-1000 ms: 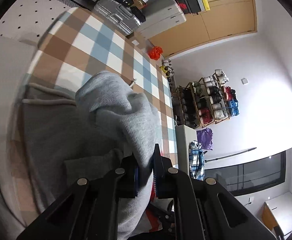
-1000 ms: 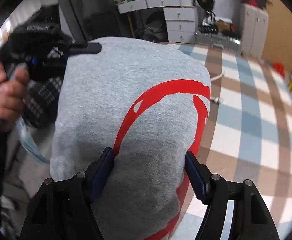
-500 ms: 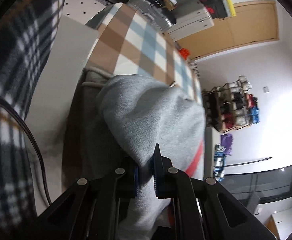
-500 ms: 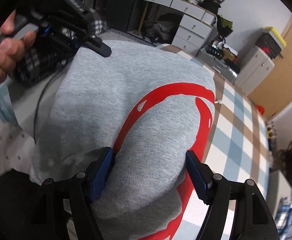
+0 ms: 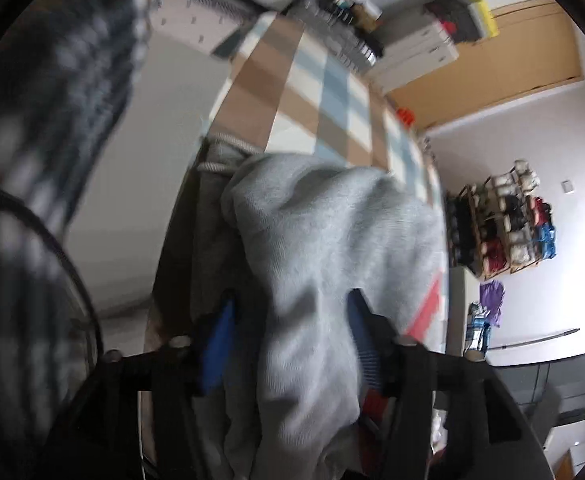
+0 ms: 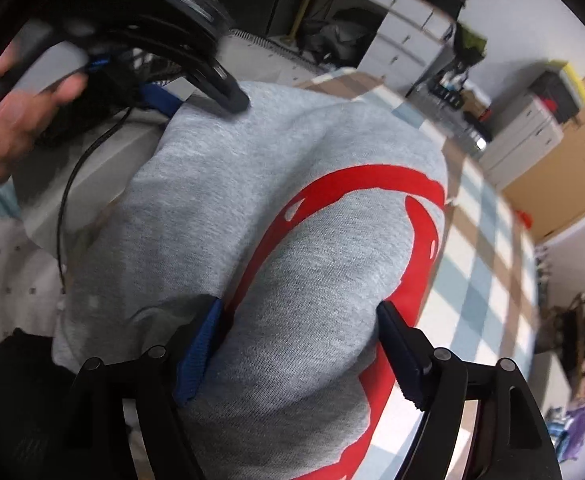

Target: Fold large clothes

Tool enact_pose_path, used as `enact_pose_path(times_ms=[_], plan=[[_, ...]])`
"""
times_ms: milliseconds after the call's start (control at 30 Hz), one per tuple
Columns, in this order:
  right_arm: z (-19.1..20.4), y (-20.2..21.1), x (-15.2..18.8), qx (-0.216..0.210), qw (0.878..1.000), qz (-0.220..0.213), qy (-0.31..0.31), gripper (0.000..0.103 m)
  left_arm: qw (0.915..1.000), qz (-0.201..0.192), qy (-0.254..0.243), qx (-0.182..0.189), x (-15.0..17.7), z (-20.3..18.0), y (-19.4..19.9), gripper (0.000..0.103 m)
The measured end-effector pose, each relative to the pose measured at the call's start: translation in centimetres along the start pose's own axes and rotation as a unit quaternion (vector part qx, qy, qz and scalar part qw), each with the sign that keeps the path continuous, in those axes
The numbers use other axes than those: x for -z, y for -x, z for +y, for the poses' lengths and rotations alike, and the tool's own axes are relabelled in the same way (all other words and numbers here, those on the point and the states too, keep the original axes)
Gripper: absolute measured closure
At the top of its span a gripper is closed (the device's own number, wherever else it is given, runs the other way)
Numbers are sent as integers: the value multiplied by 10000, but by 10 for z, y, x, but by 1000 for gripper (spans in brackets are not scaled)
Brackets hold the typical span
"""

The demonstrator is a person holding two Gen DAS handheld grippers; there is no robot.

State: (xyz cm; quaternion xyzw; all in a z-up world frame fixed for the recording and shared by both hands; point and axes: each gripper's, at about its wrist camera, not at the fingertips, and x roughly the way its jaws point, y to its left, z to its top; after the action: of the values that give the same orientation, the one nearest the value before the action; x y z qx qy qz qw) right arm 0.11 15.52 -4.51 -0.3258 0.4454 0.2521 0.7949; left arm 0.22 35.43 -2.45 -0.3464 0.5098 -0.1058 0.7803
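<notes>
A grey sweatshirt (image 5: 332, 220) with a red print (image 6: 372, 176) lies bunched on the checked cover (image 5: 324, 92). My left gripper (image 5: 288, 340) stands at the garment's near edge. Its jaws are opening, a fold of grey cloth hangs between them, and the left blue pad (image 5: 216, 344) is clear of the cloth. In the right wrist view the left gripper (image 6: 196, 92), held by a hand (image 6: 16, 132), rests on the sweatshirt's (image 6: 252, 200) far edge. My right gripper (image 6: 298, 344) straddles a thick roll of the sweatshirt. Both pads still touch it while the jaws are opening.
The checked cover (image 6: 484, 264) stretches away to the right. Beyond it are white drawer units (image 5: 416, 52), a wooden door (image 5: 532, 52) and a shoe rack (image 5: 504, 232). A desk with drawers (image 6: 392, 12) stands at the back. A black cable (image 6: 68, 200) trails near the hand.
The left jaws, pinched tight on a grey fold before, have spread apart. The left gripper has dipped towards the garment. The right gripper has rolled and stays around the thick roll.
</notes>
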Motion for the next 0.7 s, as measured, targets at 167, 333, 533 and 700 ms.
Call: enact_pose_path(times_ms=[167,333,533,700], plan=[[-8,-5,-9,-663,9968,422,130,6,9984,-374,-363,-228,44,-9,34,42],[-22,-3,-14,-1531,9861,614,-223,3,9969,-271,-186,716,93,-6,39,42],[-71,-7,-11,-2901,9470,587,-1248,4,9915,-121,-227,1275,121,-16,15,42],[-76,-7,-9,-3005,9440,608,-1219,5,9947,30,38,1025,112,4,-23,43]])
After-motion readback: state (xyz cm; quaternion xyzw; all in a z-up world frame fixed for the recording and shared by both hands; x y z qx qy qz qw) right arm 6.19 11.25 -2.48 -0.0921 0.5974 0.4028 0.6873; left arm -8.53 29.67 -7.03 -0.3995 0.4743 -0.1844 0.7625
